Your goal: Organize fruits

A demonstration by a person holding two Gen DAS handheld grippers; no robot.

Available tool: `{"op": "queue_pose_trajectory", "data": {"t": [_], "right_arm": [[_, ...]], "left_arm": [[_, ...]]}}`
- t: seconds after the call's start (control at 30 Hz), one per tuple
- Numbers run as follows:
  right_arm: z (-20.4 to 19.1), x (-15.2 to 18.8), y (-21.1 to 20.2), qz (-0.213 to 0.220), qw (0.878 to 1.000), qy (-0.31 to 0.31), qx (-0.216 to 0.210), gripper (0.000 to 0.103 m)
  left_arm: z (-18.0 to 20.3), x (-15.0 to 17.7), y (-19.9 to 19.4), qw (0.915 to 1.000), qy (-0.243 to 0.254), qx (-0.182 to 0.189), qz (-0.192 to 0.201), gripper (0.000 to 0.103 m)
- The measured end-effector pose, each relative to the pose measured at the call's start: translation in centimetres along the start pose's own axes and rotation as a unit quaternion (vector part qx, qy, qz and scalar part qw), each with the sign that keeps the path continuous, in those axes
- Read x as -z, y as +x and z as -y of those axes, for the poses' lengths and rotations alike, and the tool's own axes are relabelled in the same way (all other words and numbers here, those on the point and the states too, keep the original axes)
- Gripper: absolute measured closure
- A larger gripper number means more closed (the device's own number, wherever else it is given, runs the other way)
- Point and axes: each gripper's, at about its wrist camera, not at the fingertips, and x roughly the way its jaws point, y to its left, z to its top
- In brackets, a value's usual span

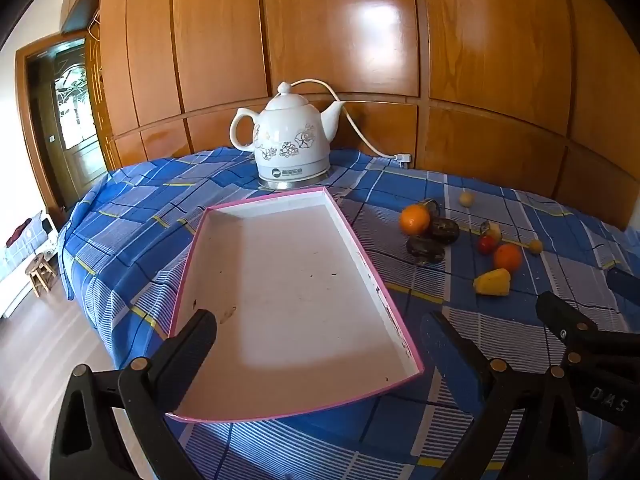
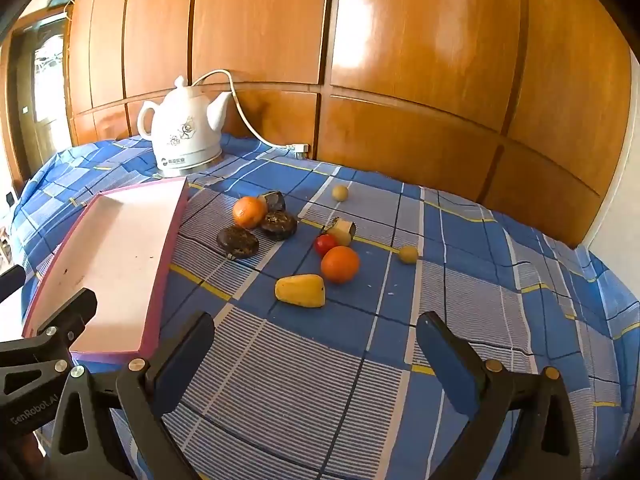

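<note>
I see a checked blue cloth covering the table (image 2: 460, 280), ribbed in its pale squares. The shallow pink-rimmed tray (image 1: 394, 312), white matte inside, lies with its long axis running toward the glazed ceramic kettle (image 1: 290, 138). Fruit lies loose on the cloth right of the tray: two glossy round oranges (image 2: 340, 264), and a smooth yellow mango (image 2: 301, 290) lying crosswise, narrow end pointing right. My left gripper (image 1: 318, 346) and right gripper (image 2: 316, 344) hover, both spread wide, holding nothing.

Two oranges (image 2: 249, 211) (image 2: 340, 264), one tray (image 2: 164, 264).
</note>
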Motion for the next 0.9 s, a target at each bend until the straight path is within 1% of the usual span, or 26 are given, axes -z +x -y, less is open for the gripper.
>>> {"op": "queue_pose_trajectory", "data": {"t": [0.37, 0.9], "right_arm": [[0.6, -0.1, -0.2, 0.003, 1.000, 0.009, 0.001, 0.001], [0.6, 0.0, -0.3, 0.003, 1.000, 0.013, 0.001, 0.001]], "left_arm": [[0.7, 0.1, 0.0, 0.9999, 0.013, 0.008, -0.003, 0.000], [1.0, 0.4, 0.0, 0.9997, 0.018, 0.016, -0.005, 0.000]]}}
